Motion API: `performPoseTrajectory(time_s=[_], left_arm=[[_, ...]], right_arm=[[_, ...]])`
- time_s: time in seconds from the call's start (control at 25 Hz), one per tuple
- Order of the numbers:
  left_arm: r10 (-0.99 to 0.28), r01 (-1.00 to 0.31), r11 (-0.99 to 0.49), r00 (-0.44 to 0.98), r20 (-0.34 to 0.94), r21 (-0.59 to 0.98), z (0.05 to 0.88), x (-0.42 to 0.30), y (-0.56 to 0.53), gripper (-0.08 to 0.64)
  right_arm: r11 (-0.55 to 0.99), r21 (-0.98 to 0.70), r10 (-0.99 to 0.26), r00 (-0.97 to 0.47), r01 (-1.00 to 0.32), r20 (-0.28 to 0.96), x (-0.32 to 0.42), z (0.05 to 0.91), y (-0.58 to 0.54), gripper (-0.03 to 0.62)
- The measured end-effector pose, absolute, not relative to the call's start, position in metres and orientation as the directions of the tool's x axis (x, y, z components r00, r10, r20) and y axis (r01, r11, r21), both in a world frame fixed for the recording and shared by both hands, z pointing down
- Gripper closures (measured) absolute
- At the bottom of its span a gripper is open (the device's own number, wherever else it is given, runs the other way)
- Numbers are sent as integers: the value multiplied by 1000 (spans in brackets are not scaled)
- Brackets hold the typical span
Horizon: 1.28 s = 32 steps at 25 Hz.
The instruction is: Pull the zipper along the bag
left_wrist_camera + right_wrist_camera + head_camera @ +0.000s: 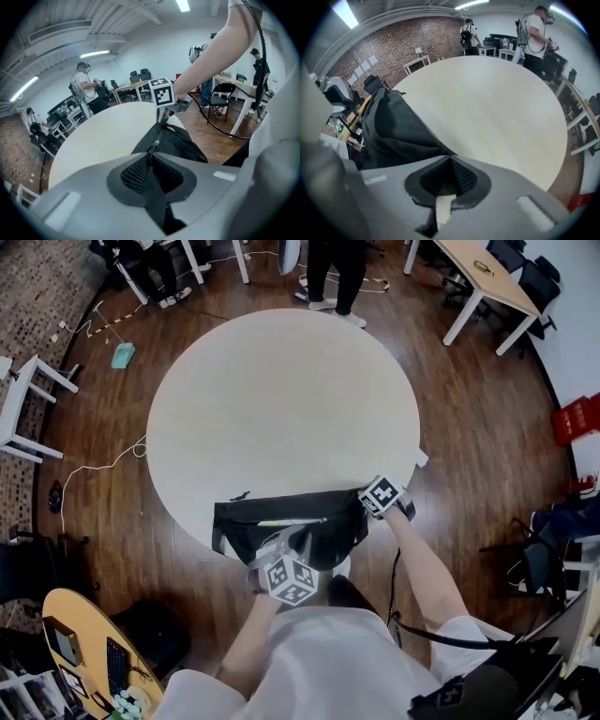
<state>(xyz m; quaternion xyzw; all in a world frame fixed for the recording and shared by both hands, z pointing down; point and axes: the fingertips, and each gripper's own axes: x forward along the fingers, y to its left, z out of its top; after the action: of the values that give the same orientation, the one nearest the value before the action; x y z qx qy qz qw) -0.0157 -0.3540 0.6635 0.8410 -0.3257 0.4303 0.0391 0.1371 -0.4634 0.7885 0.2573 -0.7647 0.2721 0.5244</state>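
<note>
A black bag (246,525) lies on the near edge of the round table (281,409), partly overhanging it. Its zipper (292,521) runs along the top. My left gripper (292,546) comes in from the near side and is shut on the zipper pull; in the left gripper view a black strap passes between the closed pads (149,157), with the zipper (157,140) and the bag (180,143) stretching ahead. My right gripper (364,504) is shut on the bag's right end. In the right gripper view its jaws (450,158) pinch the fabric of the bag (393,131).
The pale tabletop (487,103) extends beyond the bag. A person (333,273) stands past the far edge. A white chair (28,399) is at the left, a long desk (487,277) at the back right and a cluttered wooden desk (84,643) at the near left.
</note>
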Motion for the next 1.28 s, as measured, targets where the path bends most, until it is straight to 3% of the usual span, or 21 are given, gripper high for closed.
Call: performPoseTrajectory(time_s=[0.8,1.28], left_arm=[[-585,-739,-620,210,784,-265,683,-277,-369,517],[-541,-803,-559,163,825,-208,751,-338,-399,520]], right_arm=[[705,58,-189,-108,-707,976,142,787,-462,601],[701,67,-145,-50,-710,988,140,792,-452,601]])
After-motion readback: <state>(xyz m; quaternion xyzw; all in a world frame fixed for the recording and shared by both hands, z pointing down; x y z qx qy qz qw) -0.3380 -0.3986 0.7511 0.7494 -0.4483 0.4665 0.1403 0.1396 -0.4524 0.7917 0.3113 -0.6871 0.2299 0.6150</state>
